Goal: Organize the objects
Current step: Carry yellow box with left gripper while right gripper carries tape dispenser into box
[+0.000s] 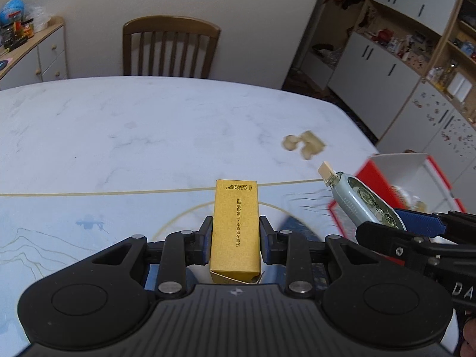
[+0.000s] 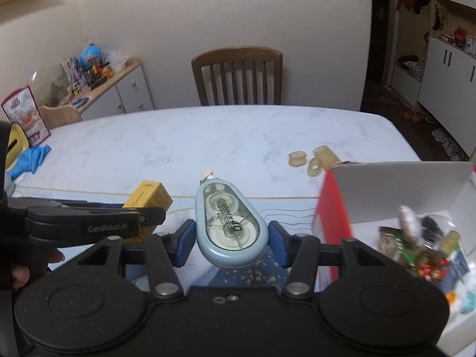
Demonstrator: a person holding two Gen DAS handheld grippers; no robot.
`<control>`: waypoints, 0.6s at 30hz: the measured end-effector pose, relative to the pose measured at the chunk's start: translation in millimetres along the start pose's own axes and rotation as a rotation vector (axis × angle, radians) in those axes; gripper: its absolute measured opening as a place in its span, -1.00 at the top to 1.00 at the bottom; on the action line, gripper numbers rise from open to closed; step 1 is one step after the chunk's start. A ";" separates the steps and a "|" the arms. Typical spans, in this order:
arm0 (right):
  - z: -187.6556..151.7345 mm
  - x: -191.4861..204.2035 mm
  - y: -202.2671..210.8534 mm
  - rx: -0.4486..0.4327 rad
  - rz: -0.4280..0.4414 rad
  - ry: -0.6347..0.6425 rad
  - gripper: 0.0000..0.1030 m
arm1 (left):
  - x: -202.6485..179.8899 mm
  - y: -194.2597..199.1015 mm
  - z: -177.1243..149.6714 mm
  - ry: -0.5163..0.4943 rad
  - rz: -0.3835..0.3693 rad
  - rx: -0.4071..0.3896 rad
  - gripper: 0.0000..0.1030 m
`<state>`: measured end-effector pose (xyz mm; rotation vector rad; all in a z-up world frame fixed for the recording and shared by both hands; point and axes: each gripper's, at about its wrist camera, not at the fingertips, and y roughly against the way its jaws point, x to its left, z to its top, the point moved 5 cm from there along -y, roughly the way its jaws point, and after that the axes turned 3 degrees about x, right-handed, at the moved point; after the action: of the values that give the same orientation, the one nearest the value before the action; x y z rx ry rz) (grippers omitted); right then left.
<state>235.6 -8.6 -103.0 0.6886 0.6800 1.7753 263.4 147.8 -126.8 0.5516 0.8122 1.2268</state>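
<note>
Light: even, soft indoor light, moderately bright, source unseen.
Shadows: faint beneath the left gripper [image 1: 235, 238].
Blur: red box [image 2: 333, 217] right of the right gripper [image 2: 230, 235] is smeared (contents too).
Edges: strong fisheye bending, dark corners.

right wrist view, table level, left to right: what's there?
blue cloth → yellow box → correction tape → beige rings → red box

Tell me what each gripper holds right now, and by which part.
The left gripper clamps the yellow box across its long side faces. The right gripper clamps the correction tape dispenser across its wide rounded rear end.
</note>
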 end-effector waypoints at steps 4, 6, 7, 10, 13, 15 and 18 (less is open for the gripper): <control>-3.8 -11.5 24.2 -0.023 0.003 -0.025 0.00 | -20.8 15.1 -4.1 -0.012 -0.033 -0.008 0.42; -5.7 -16.5 35.8 -0.038 0.001 -0.029 0.00 | -31.1 20.6 -5.4 -0.013 -0.045 -0.010 0.42; -6.5 -19.2 41.2 -0.045 0.005 -0.030 0.00 | -36.8 23.5 -6.1 -0.017 -0.050 -0.011 0.42; -10.3 -30.0 56.3 -0.064 0.009 -0.037 0.00 | -54.3 29.5 -7.6 -0.033 -0.064 -0.010 0.42; -15.6 -46.4 70.6 -0.080 0.007 -0.059 0.00 | -74.2 33.2 -9.0 -0.056 -0.077 -0.009 0.42; -20.1 -60.4 78.9 -0.087 -0.005 -0.068 0.00 | -89.6 33.6 -10.3 -0.072 -0.086 -0.008 0.42; -25.7 -85.2 89.1 -0.093 -0.021 -0.090 0.00 | -112.8 30.7 -12.1 -0.092 -0.094 -0.003 0.42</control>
<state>183.9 -117.3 -66.0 0.6911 0.5387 1.7344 221.6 46.8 -83.6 0.5575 0.7501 1.1081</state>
